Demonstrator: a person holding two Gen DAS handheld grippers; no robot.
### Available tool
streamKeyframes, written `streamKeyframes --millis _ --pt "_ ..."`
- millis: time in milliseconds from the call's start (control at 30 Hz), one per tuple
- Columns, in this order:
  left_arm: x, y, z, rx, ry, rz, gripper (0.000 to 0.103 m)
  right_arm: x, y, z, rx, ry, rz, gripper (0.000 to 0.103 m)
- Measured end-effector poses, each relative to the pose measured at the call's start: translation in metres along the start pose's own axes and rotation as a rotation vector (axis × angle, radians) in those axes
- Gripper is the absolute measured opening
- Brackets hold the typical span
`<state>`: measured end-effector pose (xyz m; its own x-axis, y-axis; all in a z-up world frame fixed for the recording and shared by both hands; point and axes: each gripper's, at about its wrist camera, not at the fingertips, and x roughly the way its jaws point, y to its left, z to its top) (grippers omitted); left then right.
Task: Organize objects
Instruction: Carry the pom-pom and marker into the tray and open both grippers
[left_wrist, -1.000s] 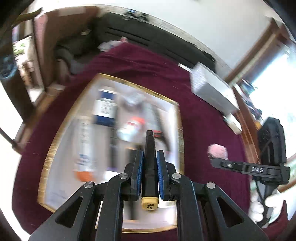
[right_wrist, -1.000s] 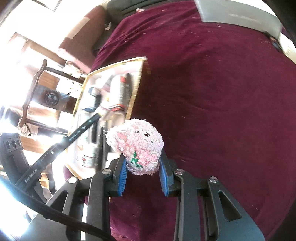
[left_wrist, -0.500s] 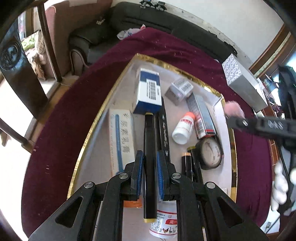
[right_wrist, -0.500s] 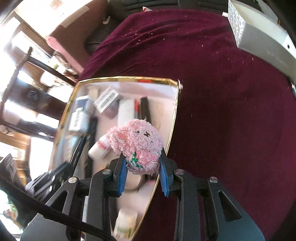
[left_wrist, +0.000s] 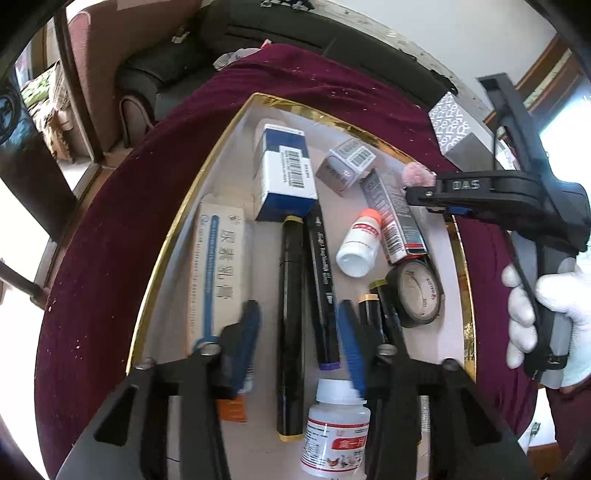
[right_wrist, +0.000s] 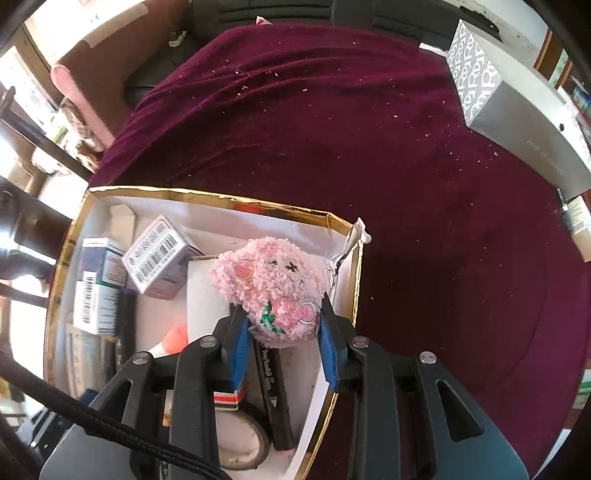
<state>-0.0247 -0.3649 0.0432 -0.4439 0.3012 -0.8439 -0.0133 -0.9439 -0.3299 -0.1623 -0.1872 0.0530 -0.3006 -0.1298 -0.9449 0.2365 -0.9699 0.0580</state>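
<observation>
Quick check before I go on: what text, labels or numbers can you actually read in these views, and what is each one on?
"DAS": on the right gripper, seen side-on in the left wrist view.
"尿素乳膏": on the long white box in the tray.
Barcodes, digits too small: blue-white box, grey box.
Script on the black marker: too blurred.
Bottle label: too small.
Tape roll print: unreadable.

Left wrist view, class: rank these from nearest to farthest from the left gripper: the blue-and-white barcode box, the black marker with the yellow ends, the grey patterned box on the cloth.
1. The black marker with the yellow ends, lying in the tray between the opening jaws of the left gripper.
2. The blue-and-white barcode box, just beyond the marker's far end.
3. The grey patterned box, outside the tray, upper right.
</observation>
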Motion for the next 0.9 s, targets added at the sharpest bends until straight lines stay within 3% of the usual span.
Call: streamKeyframes --millis 133,200,400,533,633,700,767,833,900 --pt "0.002 -0.006 0.001 0.034 -0.002 0.006 0.053 -0.007 0.01 -0.002 -0.019 -0.019 -0.036 0.037" --pt "0.003 -0.009 0.001 0.047 0.002 0.007 0.056 -0.015 0.013 -0.005 -0.03 -0.051 -0.054 0.05" --pt "-0.006 -0.01 0.002 0.028 -0.026 0.045 0.057 -0.041 0.008 -0.014 -0.001 -0.088 -0.042 0.052" --pt "-0.041 -0.027 0.0 0.084 -0.173 0.185 0.057 -0.057 -0.003 -0.031 0.049 -0.097 -0.007 0.053" --pt "-0.088 -0.051 -0.006 0.134 -0.356 0.326 0.057 -0.067 -0.008 -0.049 0.061 -0.098 0.034 0.053" --pt "-0.127 -0.068 -0.016 0.136 -0.49 0.375 0.064 -0.072 -0.011 -0.061 0.07 -0.096 0.07 0.053" --pt "-0.167 -0.082 -0.025 0.116 -0.606 0.344 0.099 -0.077 -0.015 -0.071 0.079 -0.09 0.111 0.053" --pt "-0.199 -0.088 -0.031 0.079 -0.679 0.224 0.102 -0.084 -0.017 -0.079 0.075 -0.098 0.142 0.053" --pt "-0.211 -0.091 -0.031 0.026 -0.662 0.128 0.102 -0.092 -0.017 -0.088 0.05 -0.111 0.161 0.053"
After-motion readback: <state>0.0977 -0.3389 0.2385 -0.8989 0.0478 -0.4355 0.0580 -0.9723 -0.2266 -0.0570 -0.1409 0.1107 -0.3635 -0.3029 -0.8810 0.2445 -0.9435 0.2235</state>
